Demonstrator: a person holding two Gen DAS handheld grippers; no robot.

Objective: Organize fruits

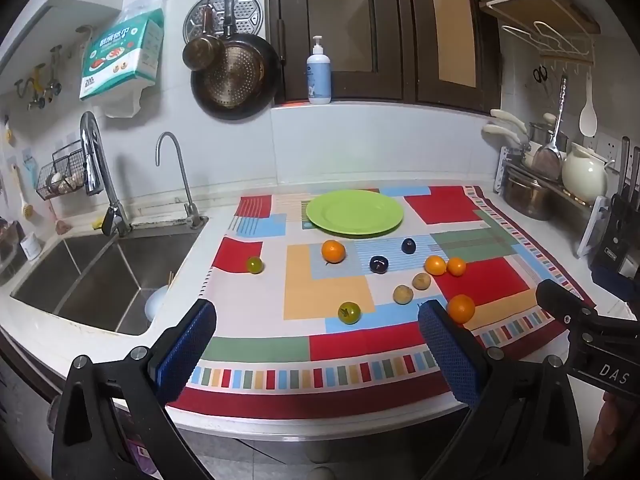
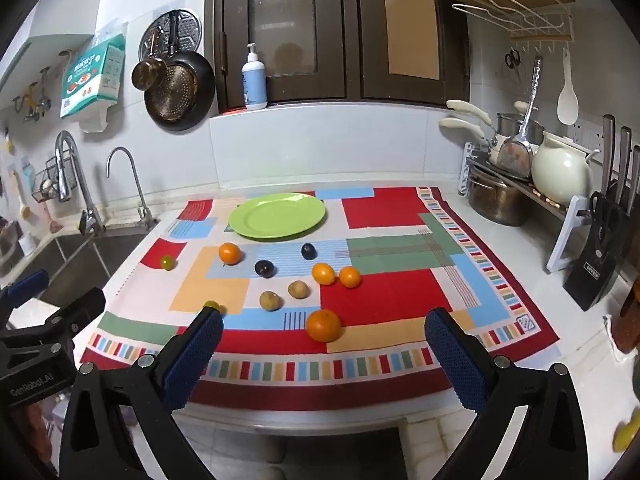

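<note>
Left gripper: blue-padded fingers spread wide, nothing btwn them, hovering over near edge of cloth.
Right gripper: also spread wide, empty, above front of counter; its black body shows at right edge of left wrist view.
Tablecloth: multi-colour blocks, striped border, covers counter right of sink.
Green plate: at back of cloth, nothing on it.
Nearest orange: front of cloth, just ahead of right gripper's gap.
Two small oranges: side by side, touching or nearly, mid-cloth.
Far orange: alone, just in front of plate, left side.
Two dark plums: btwn plate and small oranges, apart from each other.
Two brownish round fruits: close together, kind unclear.
Green fruits: one near front, one far left on red patch.
Soap bottle: on ledge behind plate.
</note>
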